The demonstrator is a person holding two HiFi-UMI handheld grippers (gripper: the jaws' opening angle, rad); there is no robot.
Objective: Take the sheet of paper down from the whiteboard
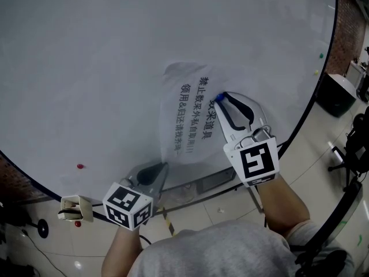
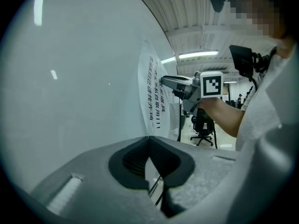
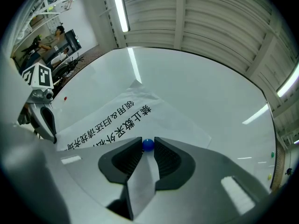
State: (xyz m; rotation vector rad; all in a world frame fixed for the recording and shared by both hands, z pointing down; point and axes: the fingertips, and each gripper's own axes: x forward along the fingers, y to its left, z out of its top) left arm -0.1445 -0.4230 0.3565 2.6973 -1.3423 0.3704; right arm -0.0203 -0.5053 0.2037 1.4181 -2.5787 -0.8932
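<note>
While the sheet of paper [image 1: 187,114] hangs on the whiteboard [image 1: 86,68], pinned by a single blue magnet [image 3: 148,144] near the middle of its right side in the head view, both tools are already on it. The right gripper [image 1: 221,98] has its jaws partly apart and clamped on that round magnet, one pad on each side. The left gripper [image 2: 149,139] has its jaws brought fully together at the sheet's lower corner, and as far as its own view shows, the thin edge is caught between the tips.

The sheet does not lie flat: its edges curl off the board, so the magnet seems to be all that holds it there.

Several things could go wrong from here. The magnet is a smooth ball held only at the jaw tips, so a crooked pull could squirt it out, and it might snap back onto the board or fall to the floor. Once it comes away, the paper depends on the left pinch alone. That grip is small and sits at a bottom corner, so the upper part may fold over, or the corner may slip free and the sheet flutter down. If the left side tugs before the magnet is off, the paper could crease or tear at the pinned spot.
</note>
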